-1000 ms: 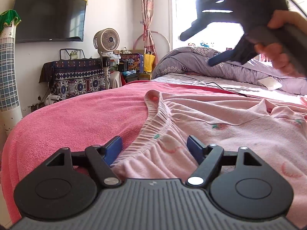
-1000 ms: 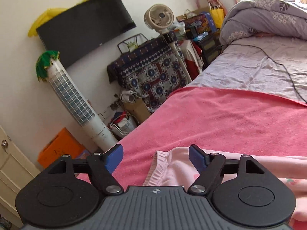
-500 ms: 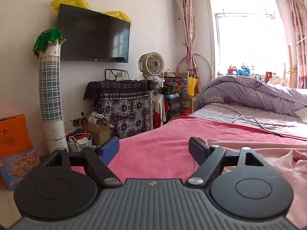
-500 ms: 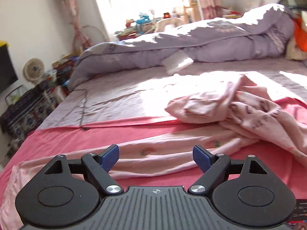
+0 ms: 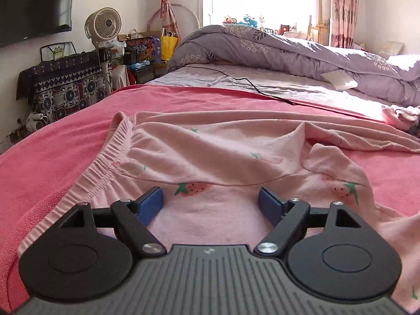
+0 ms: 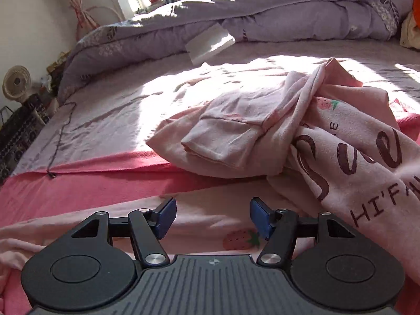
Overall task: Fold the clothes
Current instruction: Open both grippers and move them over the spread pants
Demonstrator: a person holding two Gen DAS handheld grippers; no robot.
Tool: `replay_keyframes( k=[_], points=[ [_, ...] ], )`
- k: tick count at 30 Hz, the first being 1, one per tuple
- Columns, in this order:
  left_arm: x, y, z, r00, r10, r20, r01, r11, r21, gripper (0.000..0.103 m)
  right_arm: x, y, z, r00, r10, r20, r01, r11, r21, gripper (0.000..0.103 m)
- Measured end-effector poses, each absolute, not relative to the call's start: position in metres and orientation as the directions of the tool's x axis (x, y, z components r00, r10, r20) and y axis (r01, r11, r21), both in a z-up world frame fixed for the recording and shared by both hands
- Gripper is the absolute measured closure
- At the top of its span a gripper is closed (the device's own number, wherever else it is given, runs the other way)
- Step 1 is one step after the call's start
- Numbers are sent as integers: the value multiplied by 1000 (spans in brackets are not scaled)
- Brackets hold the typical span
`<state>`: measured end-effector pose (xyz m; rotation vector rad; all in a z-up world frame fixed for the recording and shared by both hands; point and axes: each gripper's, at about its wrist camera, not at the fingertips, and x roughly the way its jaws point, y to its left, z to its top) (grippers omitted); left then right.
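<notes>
Pale pink strawberry-print trousers (image 5: pixel 210 157) lie spread on a pink blanket (image 5: pixel 65 141), their elastic waistband (image 5: pixel 110 157) at the left. My left gripper (image 5: pixel 210 204) hovers open over the cloth just inside the waistband, nothing pinched. In the right wrist view the trousers' far end (image 6: pixel 210 225) lies under my right gripper (image 6: pixel 212 219), whose jaws are closing with the cloth below them, apart from the pads. A crumpled pink shirt (image 6: pixel 354 152) with brown lettering lies just right of it.
A lilac duvet (image 5: pixel 288 50) is heaped along the far side of the bed, with a white box (image 6: pixel 210 43) against it. A black cable (image 5: pixel 249 84) runs over the lilac sheet. A fan (image 5: pixel 103 23), patterned cabinet (image 5: pixel 65 86) and TV (image 5: pixel 34 5) stand at the left wall.
The left gripper swung out toward the room, then came back over the trousers near the waistband. The right gripper swept from the waistband end to the far end by the shirt, and its jaws narrowed.
</notes>
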<state>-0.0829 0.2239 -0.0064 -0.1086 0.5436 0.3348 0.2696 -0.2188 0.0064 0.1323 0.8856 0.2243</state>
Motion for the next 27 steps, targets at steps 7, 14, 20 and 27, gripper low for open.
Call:
replay_keyframes(
  k=[7,14,20,27],
  points=[
    [-81,208,-13,792,331,-513,-345,936,72,19,359,-286,19,722,-199,-662,207,976,-68,84],
    [-82,212,-11,795,324,-513,-345,937,56,19,334,-311,24,678,-96,-728,134,991,-6,46],
    [-81,213,-9,796,323,-513,-345,937,55,19,264,-303,24,633,132,-763,-60,991,121,45],
    [-82,213,-10,799,321,-509,-345,937,49,19,246,-305,-2,581,198,-789,-31,975,222,52]
  ],
)
